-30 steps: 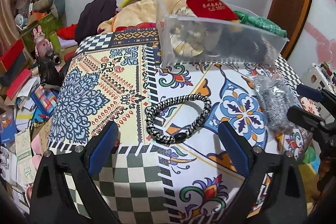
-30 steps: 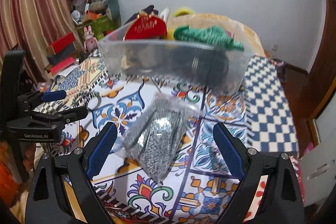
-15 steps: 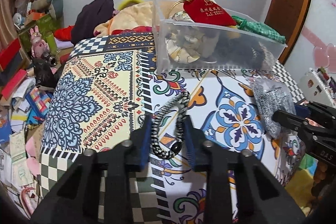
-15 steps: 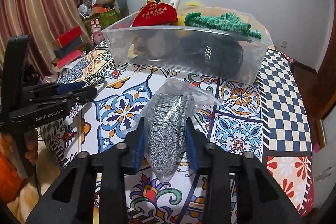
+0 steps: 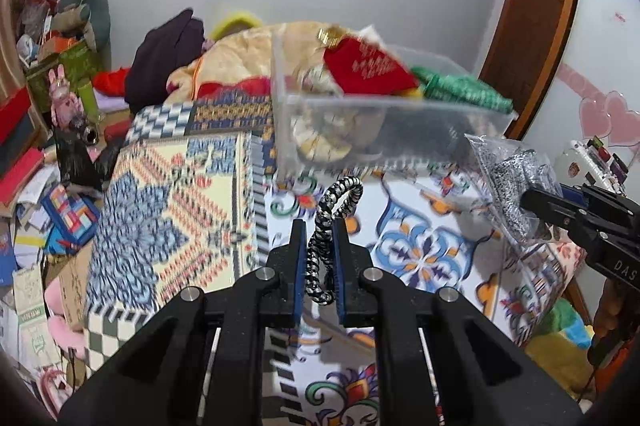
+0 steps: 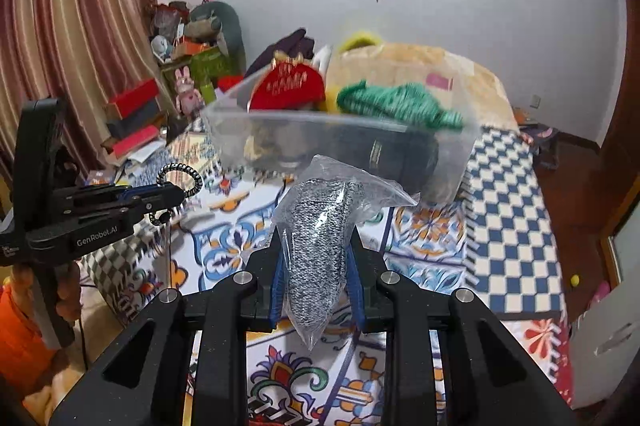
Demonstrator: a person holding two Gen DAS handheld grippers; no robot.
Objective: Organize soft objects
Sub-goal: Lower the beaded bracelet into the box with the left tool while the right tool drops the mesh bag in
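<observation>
The left gripper [image 5: 317, 250] pinches a black-and-white braided hair band [image 5: 328, 226] above the patterned tablecloth [image 5: 424, 246]. The right gripper [image 6: 316, 266] clamps a bagged speckled knit cloth [image 6: 320, 226]. Farther off sits the clear plastic bin [image 6: 352, 146], filled with soft items.

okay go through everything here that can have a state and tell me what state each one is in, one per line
Left gripper: shut on the braided cord loop, lifted off the table.
Right gripper: shut on the bagged grey knit item, lifted.
Clear plastic bin: open-topped, on the table, already holding soft things.
Red pouch: in the bin, sticking above its rim.
Green knit item: in the bin, draped over the rim.
</observation>
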